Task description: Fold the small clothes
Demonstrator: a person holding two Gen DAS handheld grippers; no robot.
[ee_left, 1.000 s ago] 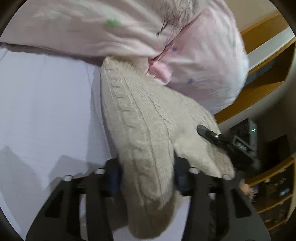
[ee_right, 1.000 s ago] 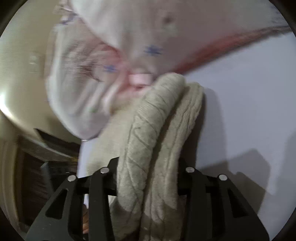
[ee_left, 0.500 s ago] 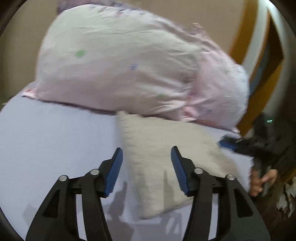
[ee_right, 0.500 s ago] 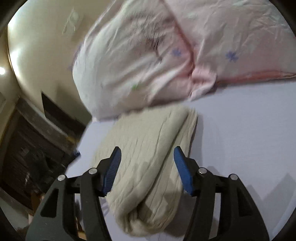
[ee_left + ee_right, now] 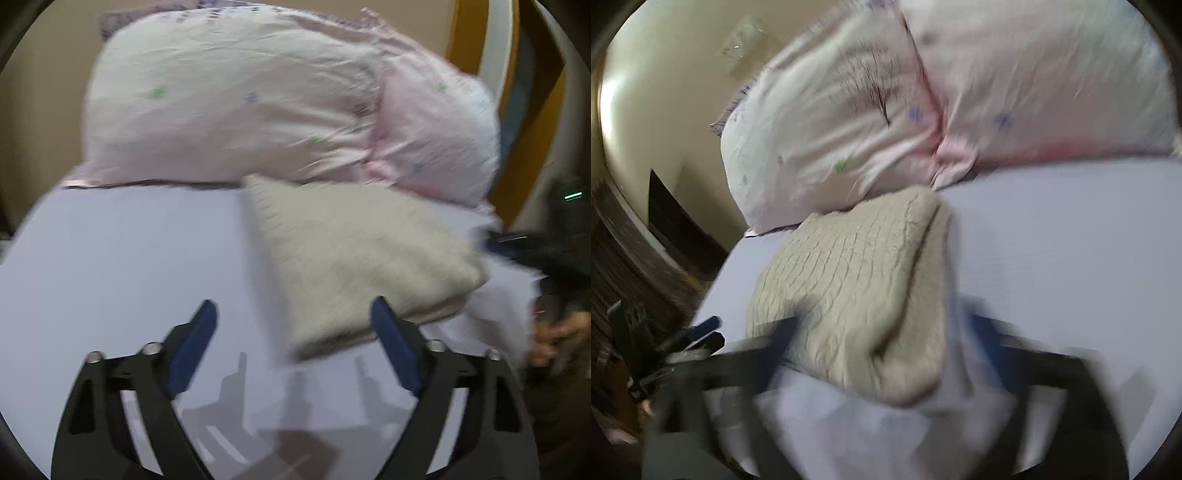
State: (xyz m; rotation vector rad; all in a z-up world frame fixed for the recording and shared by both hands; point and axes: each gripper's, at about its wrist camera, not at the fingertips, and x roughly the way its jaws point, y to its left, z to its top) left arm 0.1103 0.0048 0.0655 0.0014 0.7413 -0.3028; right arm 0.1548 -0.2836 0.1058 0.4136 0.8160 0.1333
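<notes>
Your left gripper point(image 5: 291, 347) has its fingers point(image 5: 192, 343) spread wide and holds nothing. The folded sweater point(image 5: 354, 258) lies flat on the bed point(image 5: 122, 258), ahead of that gripper and off to the right; its near corner reaches toward the right finger without touching it. The sweater's far edge sits against the pink pillows point(image 5: 258, 103) at the head of the bed.

Your right gripper point(image 5: 886, 332) is blurred, but its fingers point(image 5: 990, 339) stand well apart, one on each side of the sweater's point(image 5: 857, 280) near end, clamping nothing. From this side the sweater lies near the bed's point(image 5: 1071, 240) left edge, its rolled fold pointing at the pillows point(image 5: 849, 122).
</notes>
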